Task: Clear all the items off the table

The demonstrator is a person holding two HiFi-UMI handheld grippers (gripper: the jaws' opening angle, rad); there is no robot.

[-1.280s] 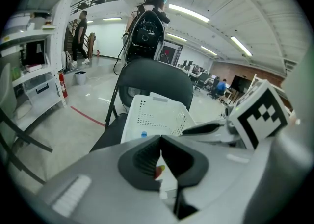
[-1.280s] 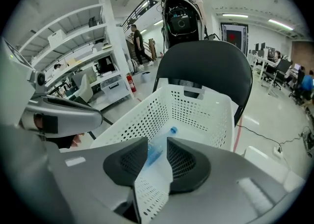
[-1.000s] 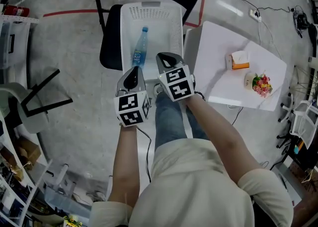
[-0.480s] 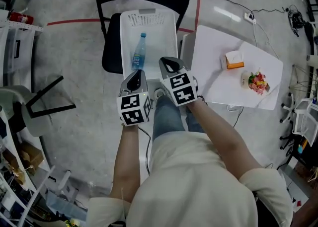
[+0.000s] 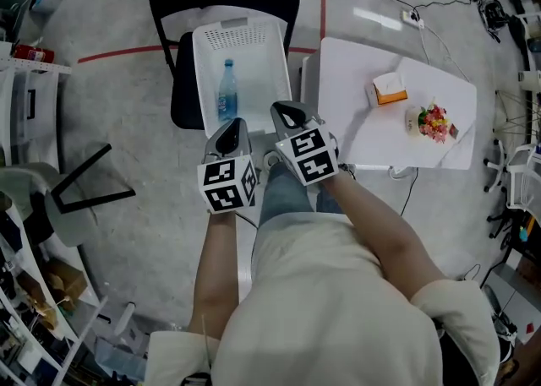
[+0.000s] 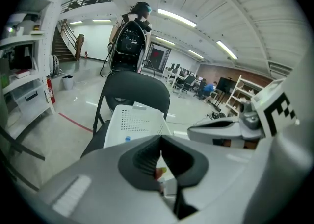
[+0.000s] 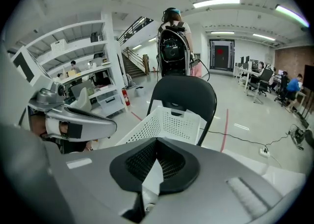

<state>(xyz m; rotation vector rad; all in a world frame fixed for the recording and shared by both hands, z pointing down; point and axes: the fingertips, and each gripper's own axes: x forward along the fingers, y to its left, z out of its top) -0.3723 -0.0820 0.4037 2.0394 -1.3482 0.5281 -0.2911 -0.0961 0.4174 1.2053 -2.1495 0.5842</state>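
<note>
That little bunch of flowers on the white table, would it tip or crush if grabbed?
The flowers look small, so probably light. They seem top-heavy over a pale pot, so a push might tip them. Petals look soft, likely crushable.

Nothing legible in any view. Blue label on the clear plastic water bottle (image 5: 226, 90), just ahead of the left gripper (image 5: 233, 125): print too small. The orange-and-white box (image 5: 388, 89) right of the right gripper (image 5: 284, 108): unreadable. The black-and-white marker cubes (image 5: 226, 187): square patterns only, no characters.

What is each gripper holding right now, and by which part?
Nothing is held. The left gripper and the right gripper both have their jaws together with nothing between them.
</note>
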